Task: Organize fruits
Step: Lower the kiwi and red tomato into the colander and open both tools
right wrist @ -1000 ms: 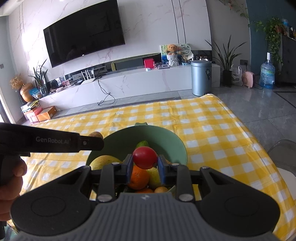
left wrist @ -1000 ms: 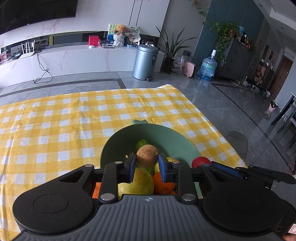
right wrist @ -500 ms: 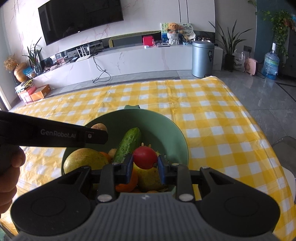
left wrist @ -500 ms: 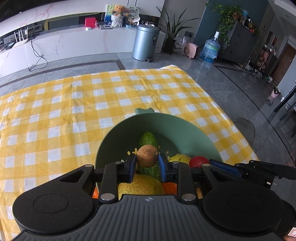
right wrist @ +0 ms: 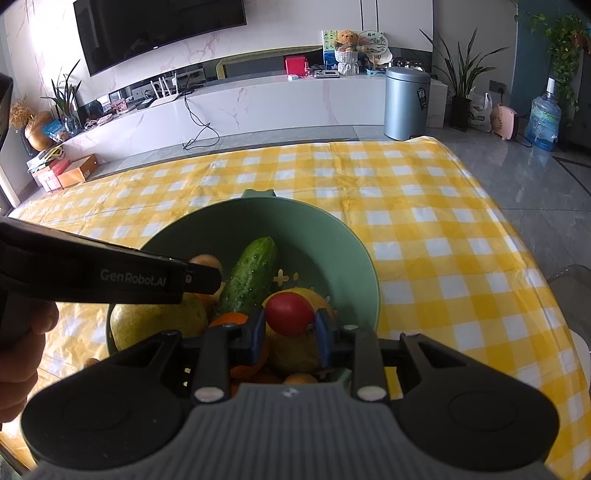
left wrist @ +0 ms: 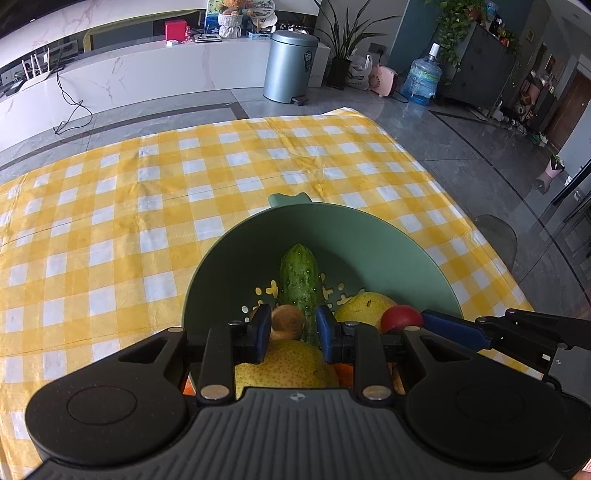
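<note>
Over the green bowl (right wrist: 354,258) on the checked tablecloth (right wrist: 443,206), the left gripper (left wrist: 291,326) clamps a small brown fruit (left wrist: 287,324), perhaps a kiwi, while the right gripper (right wrist: 290,325) pinches a red tomato (right wrist: 290,314) above the cucumber (right wrist: 249,277) and pears (right wrist: 159,321).

A home living room: a large black wall-mounted television (right wrist: 159,33) at ten o'clock, a long white marble media console (right wrist: 258,105) beneath it, a brown teddy bear (right wrist: 347,38) at twelve, potted green houseplants (right wrist: 461,81) at two.
</note>
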